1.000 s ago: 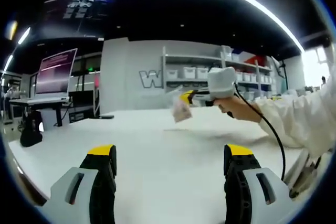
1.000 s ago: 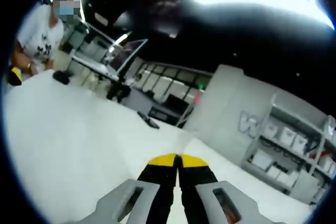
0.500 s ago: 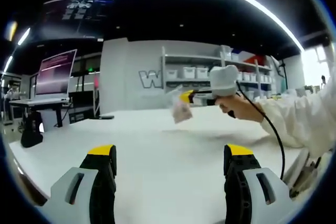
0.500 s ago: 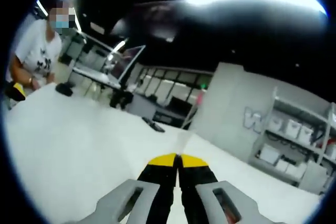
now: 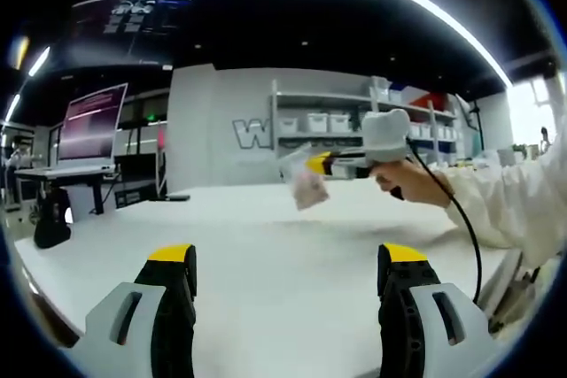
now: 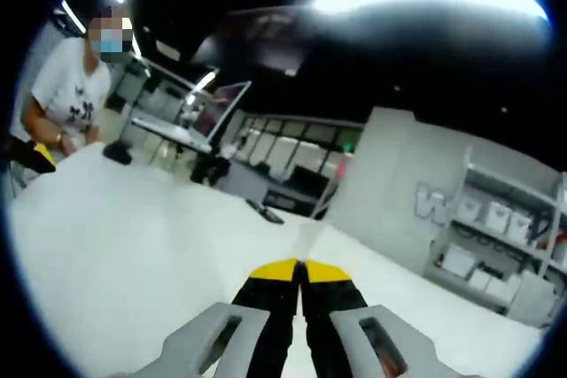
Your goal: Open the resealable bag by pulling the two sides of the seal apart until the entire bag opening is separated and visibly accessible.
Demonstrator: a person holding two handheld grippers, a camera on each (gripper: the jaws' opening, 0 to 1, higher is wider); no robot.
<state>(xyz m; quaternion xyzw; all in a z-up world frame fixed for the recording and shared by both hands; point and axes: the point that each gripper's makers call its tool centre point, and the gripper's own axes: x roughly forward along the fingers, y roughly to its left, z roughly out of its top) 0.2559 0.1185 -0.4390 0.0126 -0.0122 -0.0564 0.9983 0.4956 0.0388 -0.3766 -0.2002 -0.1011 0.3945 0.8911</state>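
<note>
Right gripper [image 5: 312, 164] clamped on resealable bag [image 5: 304, 181] above white tabletop [image 5: 266, 245]; left gripper [image 5: 288, 258] spread wide, holding nothing

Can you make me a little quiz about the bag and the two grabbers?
1. True or false: the bag lies flat on the white table.
2. Which gripper holds the bag? A) left gripper B) right gripper C) neither
3. Fill in: the left gripper's jaws stand wide ____, with nothing between them.

Key:
1. False. It hangs in the air above the table.
2. B. Its yellow tips are pinched on the bag's edge.
3. open
</note>
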